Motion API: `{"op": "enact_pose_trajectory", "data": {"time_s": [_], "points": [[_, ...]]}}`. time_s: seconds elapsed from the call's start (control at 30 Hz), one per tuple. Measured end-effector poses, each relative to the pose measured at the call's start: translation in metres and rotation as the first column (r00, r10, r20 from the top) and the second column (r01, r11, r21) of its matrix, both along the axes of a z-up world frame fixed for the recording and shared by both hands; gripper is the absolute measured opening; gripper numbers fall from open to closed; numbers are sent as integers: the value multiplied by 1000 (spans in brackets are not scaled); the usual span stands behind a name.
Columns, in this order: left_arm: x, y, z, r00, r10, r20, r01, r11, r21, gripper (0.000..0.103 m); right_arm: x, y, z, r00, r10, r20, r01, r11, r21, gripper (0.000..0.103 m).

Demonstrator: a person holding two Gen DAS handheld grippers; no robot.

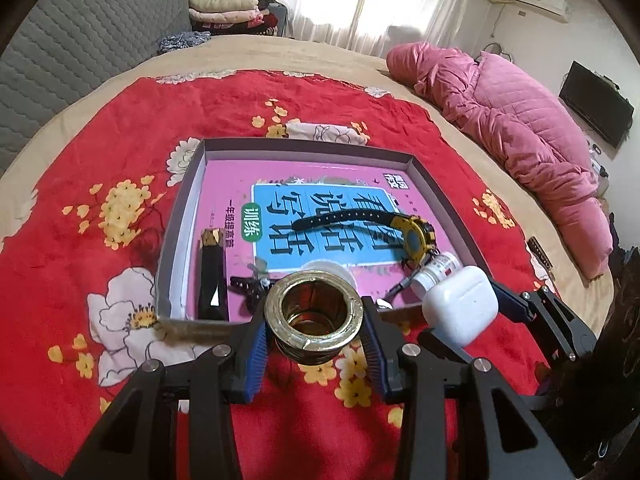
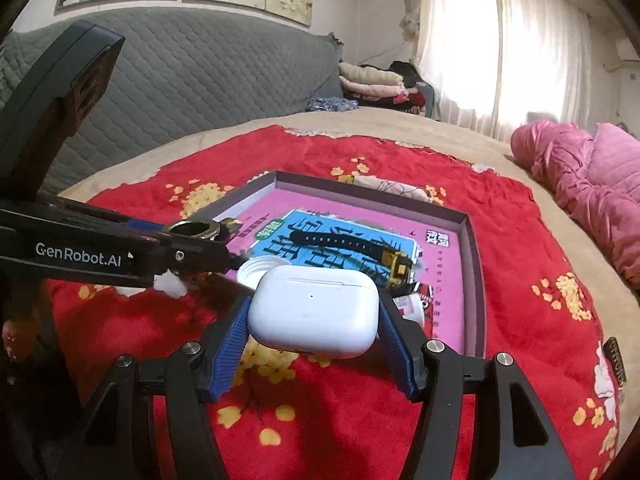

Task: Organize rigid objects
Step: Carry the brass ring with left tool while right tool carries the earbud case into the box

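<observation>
Our left tongs [image 1: 314,334] squeeze the heavy, hard metal ring [image 1: 314,312] by its sides, and our right tongs [image 2: 314,334] pinch the smooth, slippery earbud case [image 2: 314,316] by its ends.

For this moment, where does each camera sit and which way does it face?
Left wrist: on the left claw, looking forward and down over the metal ring it grips toward the tray; the right claw shows at right.
Right wrist: on the right claw, looking over the white earbud case toward the tray; the left claw crosses at left.
Shared: tray, ring, case, watch, red blanket.
</observation>
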State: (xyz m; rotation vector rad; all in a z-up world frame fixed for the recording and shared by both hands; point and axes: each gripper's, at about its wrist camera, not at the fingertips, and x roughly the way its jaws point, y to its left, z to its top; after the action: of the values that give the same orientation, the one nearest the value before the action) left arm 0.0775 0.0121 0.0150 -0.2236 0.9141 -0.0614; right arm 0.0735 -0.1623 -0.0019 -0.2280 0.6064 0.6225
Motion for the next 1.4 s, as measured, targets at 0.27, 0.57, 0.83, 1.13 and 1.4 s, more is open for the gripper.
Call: {"op": "enact_pose_trajectory", "data": {"time_s": [0.27,0.57,0.83,1.13,1.4], "points": [[16,-4,-5,1000,-2,0,2,999,34,42,19,-9,-5,999,-52,9,52,999,0,64],[34,-13,-17,1000,-21,-23,22,999,44,42,42,-31,-8,990,-140,-29,141,989,45,64],[41,-16,-24,999,-24,-37,26,999,40,41,48,-34,-11,988,-151,-44,153,987,58,64],[45,-19,-30,998,-26,-50,28,999,41,41,49,-28,-16,990,-133,-52,136,989,49,64],[45,-20,-32,998,-29,-55,31,998,45,41,51,-23,-22,990,-120,-70,122,992,27,64]]}}
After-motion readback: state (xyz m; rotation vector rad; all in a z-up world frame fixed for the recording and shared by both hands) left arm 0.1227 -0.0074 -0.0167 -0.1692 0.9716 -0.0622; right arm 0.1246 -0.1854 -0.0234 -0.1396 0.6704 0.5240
